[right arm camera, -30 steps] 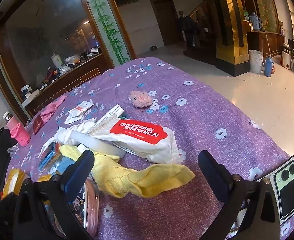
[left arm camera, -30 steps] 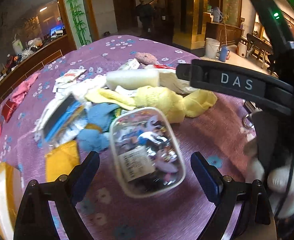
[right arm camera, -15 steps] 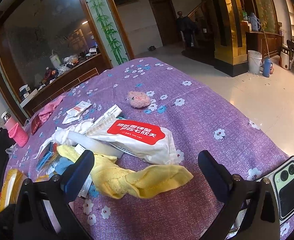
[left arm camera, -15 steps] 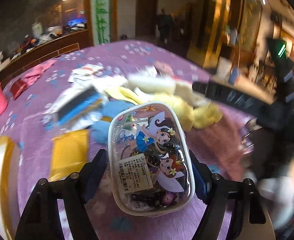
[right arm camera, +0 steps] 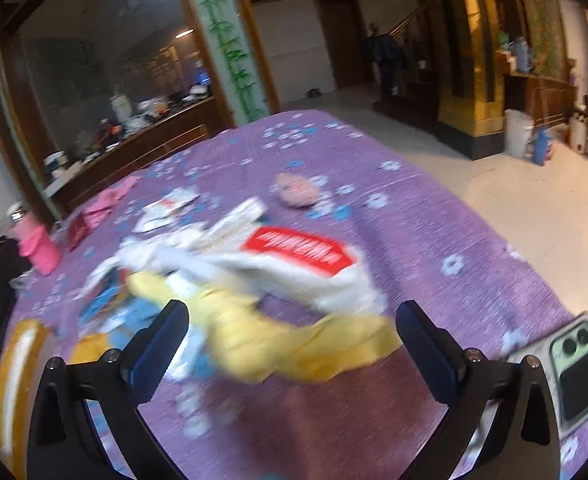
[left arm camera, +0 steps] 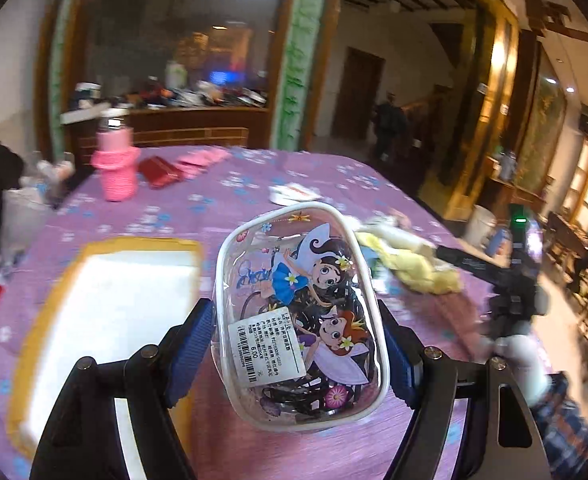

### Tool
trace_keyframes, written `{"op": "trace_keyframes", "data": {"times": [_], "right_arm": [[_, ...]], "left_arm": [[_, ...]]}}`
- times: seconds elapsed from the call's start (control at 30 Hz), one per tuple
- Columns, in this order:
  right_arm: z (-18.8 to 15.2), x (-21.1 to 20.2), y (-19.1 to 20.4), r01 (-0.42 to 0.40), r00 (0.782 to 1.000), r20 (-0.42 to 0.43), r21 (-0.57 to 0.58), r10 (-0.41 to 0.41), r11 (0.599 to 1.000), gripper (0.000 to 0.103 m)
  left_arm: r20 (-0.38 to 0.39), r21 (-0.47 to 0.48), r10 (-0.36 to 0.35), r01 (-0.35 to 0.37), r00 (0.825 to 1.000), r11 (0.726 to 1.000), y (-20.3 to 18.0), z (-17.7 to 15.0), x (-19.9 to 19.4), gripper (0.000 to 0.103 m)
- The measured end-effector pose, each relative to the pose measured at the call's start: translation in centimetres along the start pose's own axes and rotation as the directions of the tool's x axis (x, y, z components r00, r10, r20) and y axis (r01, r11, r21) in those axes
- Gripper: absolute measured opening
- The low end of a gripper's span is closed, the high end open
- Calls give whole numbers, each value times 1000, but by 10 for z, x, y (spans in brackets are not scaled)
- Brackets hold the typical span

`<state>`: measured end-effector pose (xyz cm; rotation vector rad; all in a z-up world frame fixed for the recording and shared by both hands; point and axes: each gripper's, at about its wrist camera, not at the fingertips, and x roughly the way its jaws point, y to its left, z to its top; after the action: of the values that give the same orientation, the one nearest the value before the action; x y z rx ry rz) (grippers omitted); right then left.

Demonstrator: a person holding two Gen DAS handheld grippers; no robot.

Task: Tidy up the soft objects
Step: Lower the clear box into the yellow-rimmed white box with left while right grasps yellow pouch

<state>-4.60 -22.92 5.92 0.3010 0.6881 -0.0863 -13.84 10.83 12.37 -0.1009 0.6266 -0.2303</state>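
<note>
My left gripper [left arm camera: 299,344] is shut on a clear plastic pouch [left arm camera: 297,316] with a white rim, cartoon girls and a price label. The pouch hangs above the purple flowered tablecloth [left arm camera: 230,204], both blue pads pressing its sides. My right gripper [right arm camera: 292,340] stands open just above a yellow towel [right arm camera: 278,344], nothing between its fingers. Behind the towel lies a white wipes pack [right arm camera: 294,260] with a red label, and farther back a pink puff [right arm camera: 295,194]. The right gripper's body [left arm camera: 505,280] shows at the right of the left wrist view.
A white and yellow box [left arm camera: 102,308] lies left of the pouch. A pink bottle [left arm camera: 118,168], a red case [left arm camera: 160,172] and pink cloth [left arm camera: 200,158] sit at the far side. A phone [right arm camera: 573,372] lies by the right fingertip. Blue cloths and packets [right arm camera: 110,300] litter the left.
My left gripper closed on the pouch, lifted it off the table and swung left toward the white and yellow box. The right gripper barely shifted over the yellow towel.
</note>
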Motion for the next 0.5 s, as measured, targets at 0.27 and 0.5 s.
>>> {"op": "trace_keyframes", "data": {"times": [0.27,0.5], "right_arm": [[-25,-20,113,-288,949,-198,-225,246,931,103],[-47,28,174,-308,913,-348,-242,214,920,102]], "left_arm": [[14,-106,47,-45,999,993,57,-19,-7,81],[7,-132,88,-86,996,987,81,-30,-17,81]]}}
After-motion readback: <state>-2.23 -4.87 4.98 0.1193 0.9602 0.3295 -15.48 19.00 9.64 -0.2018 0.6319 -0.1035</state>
